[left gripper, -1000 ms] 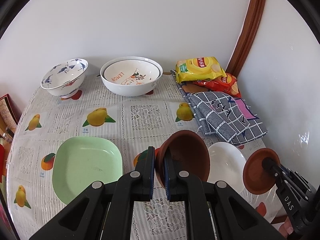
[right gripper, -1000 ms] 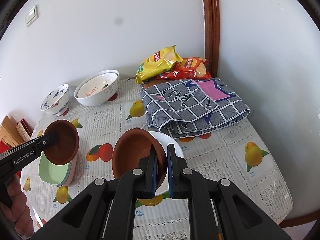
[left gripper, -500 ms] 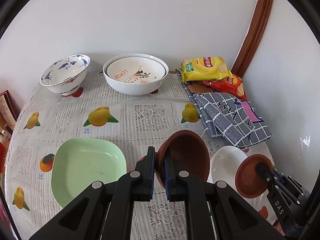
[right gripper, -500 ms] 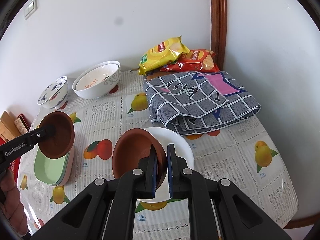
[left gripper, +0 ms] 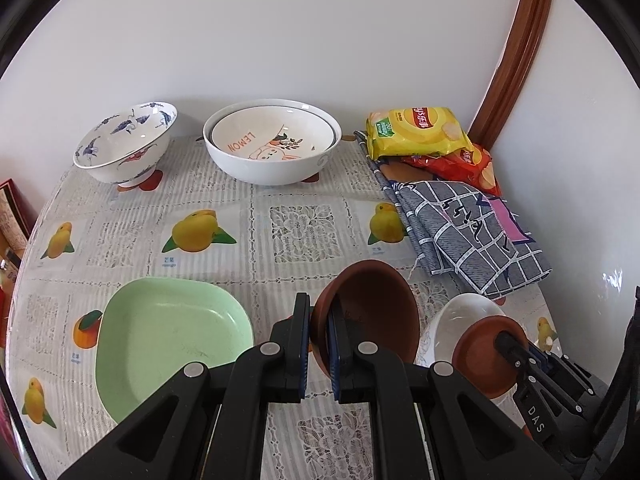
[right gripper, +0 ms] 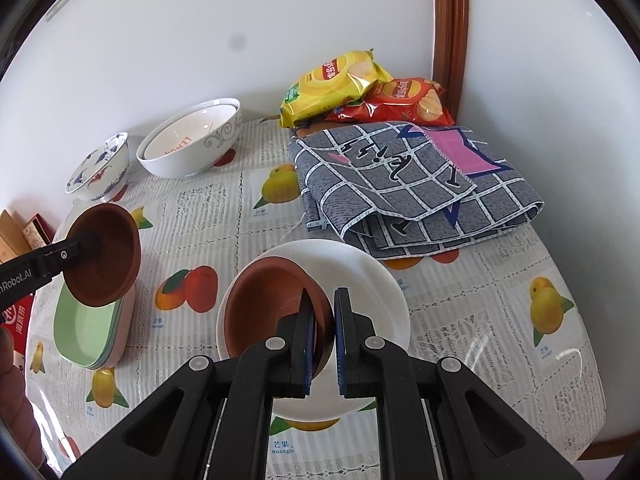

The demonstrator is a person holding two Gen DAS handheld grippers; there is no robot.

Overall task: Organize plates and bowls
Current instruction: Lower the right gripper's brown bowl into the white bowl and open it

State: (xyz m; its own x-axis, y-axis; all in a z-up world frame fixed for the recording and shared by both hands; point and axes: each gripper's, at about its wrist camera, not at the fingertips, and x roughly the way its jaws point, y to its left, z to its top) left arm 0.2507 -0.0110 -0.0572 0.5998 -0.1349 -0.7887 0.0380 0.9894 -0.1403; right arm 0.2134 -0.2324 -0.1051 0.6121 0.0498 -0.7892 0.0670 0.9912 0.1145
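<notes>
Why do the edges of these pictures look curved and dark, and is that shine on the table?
Both views come through a fisheye lens: black corners, and the door frame bends in the left wrist view. In the right wrist view, daylight glares off the glossy tablecloth. Focus looks sharp throughout.

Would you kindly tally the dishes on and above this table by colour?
Brown: 2, one in the left tool, one in the right tool
White: 3
Blue-patterned white: 1
Green: 1, topping a stack
Total: 7 counted
</notes>
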